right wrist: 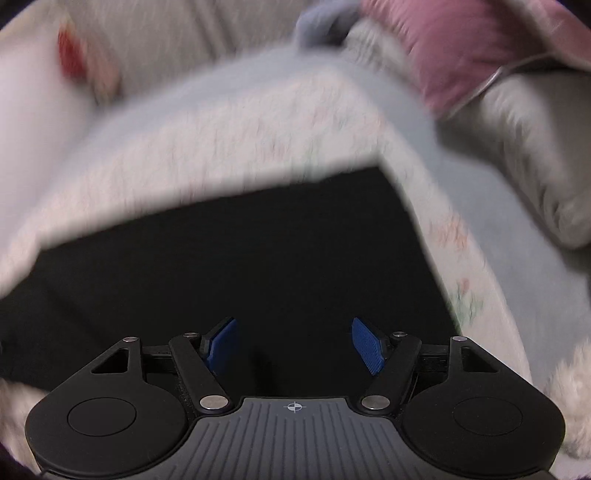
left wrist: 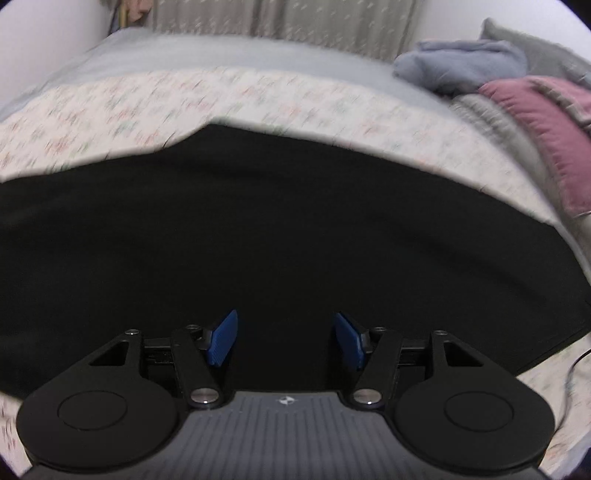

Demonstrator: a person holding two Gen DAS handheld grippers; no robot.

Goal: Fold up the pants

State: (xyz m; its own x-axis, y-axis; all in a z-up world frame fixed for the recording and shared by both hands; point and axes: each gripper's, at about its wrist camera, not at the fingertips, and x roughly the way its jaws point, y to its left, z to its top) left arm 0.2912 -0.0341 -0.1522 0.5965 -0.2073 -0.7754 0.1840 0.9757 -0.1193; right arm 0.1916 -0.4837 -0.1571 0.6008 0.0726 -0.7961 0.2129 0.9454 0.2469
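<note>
Black pants [left wrist: 280, 229] lie spread flat on a floral bedsheet [left wrist: 221, 96]. They also fill the middle of the right wrist view [right wrist: 258, 258], with a straight far edge and a corner at the right. My left gripper [left wrist: 285, 341] hovers over the pants, jaws wide apart, blue pads [left wrist: 222, 341] empty. My right gripper [right wrist: 295, 345] is also over the pants, jaws wide apart and empty. The right wrist view is blurred.
A pile of clothes lies at the right: a blue-grey garment [left wrist: 461, 62], a pink one [left wrist: 546, 118] and a grey one [left wrist: 491, 122]. A curtain [left wrist: 280, 22] hangs behind the bed. A thin cable [left wrist: 570, 373] lies at the right.
</note>
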